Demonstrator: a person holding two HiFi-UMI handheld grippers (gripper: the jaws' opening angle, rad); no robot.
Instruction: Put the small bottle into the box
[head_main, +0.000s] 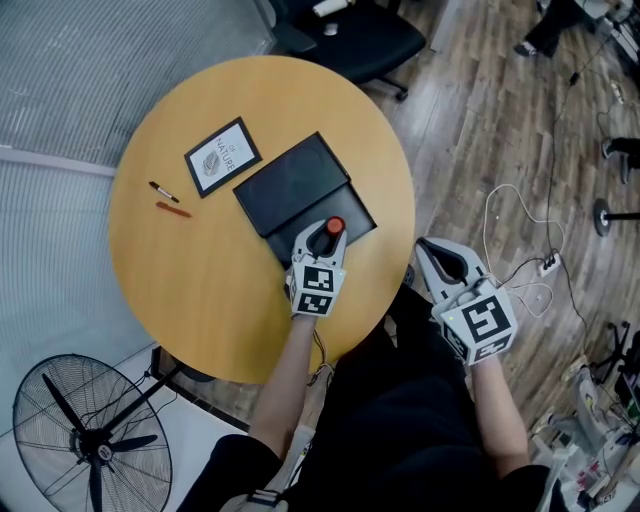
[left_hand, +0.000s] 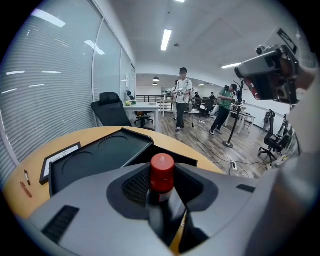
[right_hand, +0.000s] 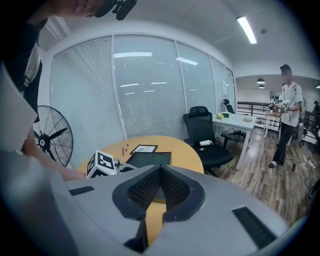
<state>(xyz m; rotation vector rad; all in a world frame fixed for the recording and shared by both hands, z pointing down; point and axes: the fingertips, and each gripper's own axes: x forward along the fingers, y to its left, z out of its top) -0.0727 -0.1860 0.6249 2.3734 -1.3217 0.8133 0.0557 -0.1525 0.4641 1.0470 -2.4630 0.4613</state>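
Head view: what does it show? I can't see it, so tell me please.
The left hand-held gripper holds a small bottle with a red cap at the near edge of an open black box on a round wooden table. The right hand-held gripper hangs beside the table, holding nothing.

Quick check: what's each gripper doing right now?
Left gripper: closed on the small bottle.
Right gripper: closed, empty.

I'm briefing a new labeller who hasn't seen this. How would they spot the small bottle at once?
Find the round wooden table; a black box lies on it. At the box's near edge the left hand-held gripper clasps the small bottle: dark, with a round red cap nothing else there has.
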